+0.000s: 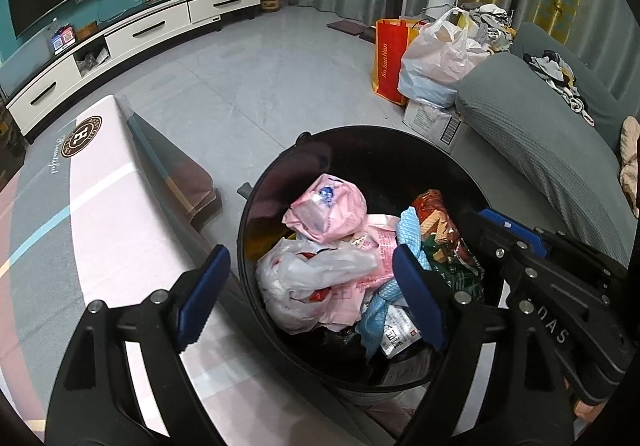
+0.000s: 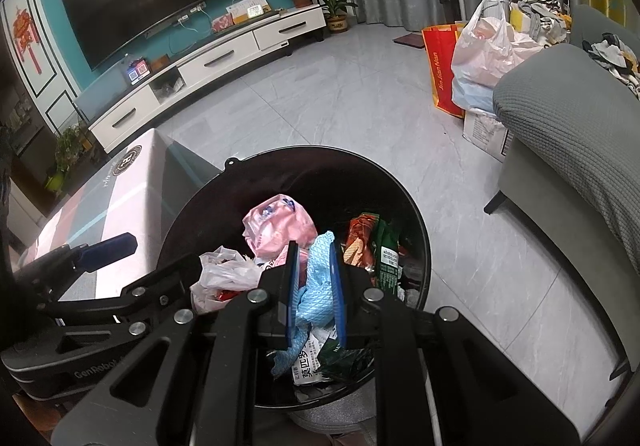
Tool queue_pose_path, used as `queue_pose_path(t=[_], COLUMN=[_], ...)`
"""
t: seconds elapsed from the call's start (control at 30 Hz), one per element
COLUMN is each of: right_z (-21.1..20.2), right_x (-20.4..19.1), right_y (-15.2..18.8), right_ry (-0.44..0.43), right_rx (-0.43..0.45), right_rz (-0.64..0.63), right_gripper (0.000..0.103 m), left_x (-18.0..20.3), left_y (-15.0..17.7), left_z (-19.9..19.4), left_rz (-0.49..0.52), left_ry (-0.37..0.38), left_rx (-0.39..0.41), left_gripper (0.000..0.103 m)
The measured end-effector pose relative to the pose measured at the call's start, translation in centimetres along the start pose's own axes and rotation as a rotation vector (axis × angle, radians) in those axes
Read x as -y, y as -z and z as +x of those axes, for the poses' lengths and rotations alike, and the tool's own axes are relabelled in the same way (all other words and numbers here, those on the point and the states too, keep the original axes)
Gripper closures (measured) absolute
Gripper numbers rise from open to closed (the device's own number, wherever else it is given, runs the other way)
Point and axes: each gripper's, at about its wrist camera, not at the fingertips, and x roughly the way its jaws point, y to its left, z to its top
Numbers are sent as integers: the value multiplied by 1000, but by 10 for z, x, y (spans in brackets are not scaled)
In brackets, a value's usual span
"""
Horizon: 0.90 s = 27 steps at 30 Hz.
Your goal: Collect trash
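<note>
Both grippers over the bin (image 1: 280, 182)
Right gripper (image 2: 314, 294) clamps a blue cloth (image 2: 316, 286), seemingly above the trash; left gripper (image 1: 310, 298) gapes empty beside the table (image 1: 100, 206)

left tool (image 1: 310, 292): jaws apart, empty | over bin (image 1: 280, 174) | trash inside

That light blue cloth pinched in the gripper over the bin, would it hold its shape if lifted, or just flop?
Probably flop: the blue cloth bunches between the right gripper fingers and its end droops into the black bin. Its thin waffle texture suggests it is light and unlikely to slip.
</note>
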Motion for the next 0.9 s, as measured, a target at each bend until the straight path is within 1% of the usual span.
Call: queue_pose_path(t=[0.27, 0.33, 0.47, 0.5, 0.67, 0.7, 0.73, 0.77, 0.9], right_z=[-2, -4, -9, -11, -18, -19, -21, -23, -31], right_x=[0, 0, -1, -1, -4, -4, -4, -5, -4], right_y=[-1, -2, -2, -2, -1, 0, 1, 1, 4], right_ry=[4, 7, 20, 24, 36, 38, 44, 52, 74], right_rx=[1, 1, 12, 16, 29, 29, 30, 33, 41], right_rz=[0, 3, -1, -5, -17, -20, -25, -29, -29], right_gripper=[86, 84, 67, 65, 48, 46, 42, 38, 27], left_x=[-6, -7, -11, -13, -20, -21, -22, -22, -24], left_y=[1, 2, 5, 6, 10, 10, 11, 12, 15], left_z=[-5, -5, -10, -11, -16, -16, -18, -20, -29], left_rz=[-14, -17, -22, -25, -29, -28, -25, -24, -26], left_ry=[-6, -12, -35, -36, -65, -72, -76, -77, -86], left_rx=[-1, -1, -3, -4, -23, -26, -27, -25, -21], left_gripper=[17, 12, 10, 9, 7, 4, 3, 3, 3])
